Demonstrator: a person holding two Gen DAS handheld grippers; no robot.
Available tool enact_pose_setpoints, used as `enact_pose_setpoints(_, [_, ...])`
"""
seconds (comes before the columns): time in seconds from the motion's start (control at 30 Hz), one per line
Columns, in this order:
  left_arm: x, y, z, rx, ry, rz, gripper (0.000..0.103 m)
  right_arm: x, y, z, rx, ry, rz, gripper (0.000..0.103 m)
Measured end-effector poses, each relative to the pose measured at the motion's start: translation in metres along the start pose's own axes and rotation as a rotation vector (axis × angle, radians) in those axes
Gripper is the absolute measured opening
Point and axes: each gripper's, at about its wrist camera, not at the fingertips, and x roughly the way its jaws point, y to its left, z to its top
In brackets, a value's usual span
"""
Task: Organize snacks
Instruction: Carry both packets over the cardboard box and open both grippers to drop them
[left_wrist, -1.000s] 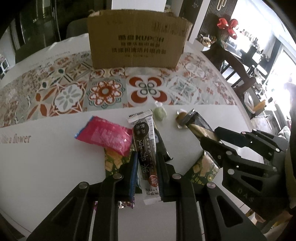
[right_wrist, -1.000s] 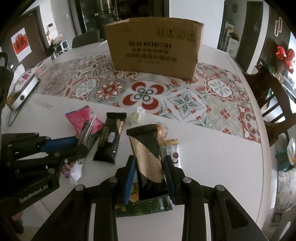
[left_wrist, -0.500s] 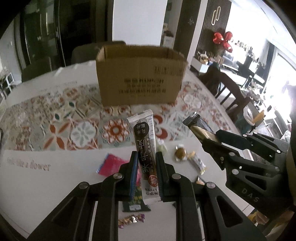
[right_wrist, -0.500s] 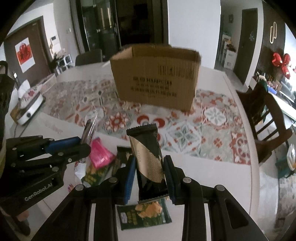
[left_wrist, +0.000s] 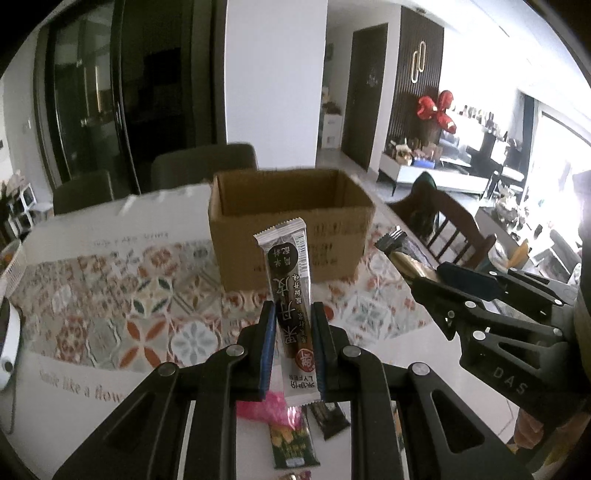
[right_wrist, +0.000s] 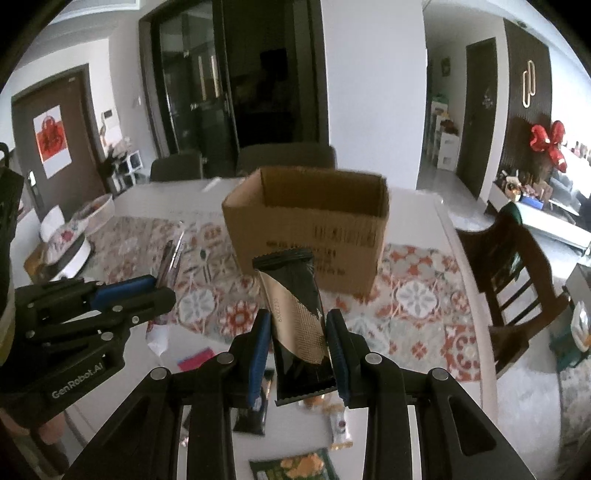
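Overhead, roughly, from largest to smallest:

Table (left_wrist: 92, 236): white top with a patterned tile runner across it.
Cardboard box (right_wrist: 306, 229): stands open-topped on the runner at the far side, printed face towards both tongs; what is inside cannot be seen.
Left gripper (left_wrist: 293, 347): raised above the table, aimed at the box, jaws drawn narrow and pinching a snack stick.
Right gripper (right_wrist: 297, 354): raised beside the left one, jaws a little wider, clamped on a snack bar.
Black-and-gold snack bar (right_wrist: 295, 314): upright between the right blue pads, top end in front of the box wall.
Silver-and-brown snack stick (left_wrist: 291, 291): upright between the left pads, sticking out beyond the fingertips, short of the box.
Loose snacks on the table below: pink packet (left_wrist: 266, 408), green packet (left_wrist: 291, 441), small dark packet (left_wrist: 328, 417), lying close together on the white top, near side of the runner.
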Motion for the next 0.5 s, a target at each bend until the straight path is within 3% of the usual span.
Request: enact_pose_setpoints(0.5, [0.006, 0.012, 0.061, 0.033, -0.118, -0.007, 0.019, -0.002, -0.001, 0.055, -0.006, -0.142, -0.02, 0.032])
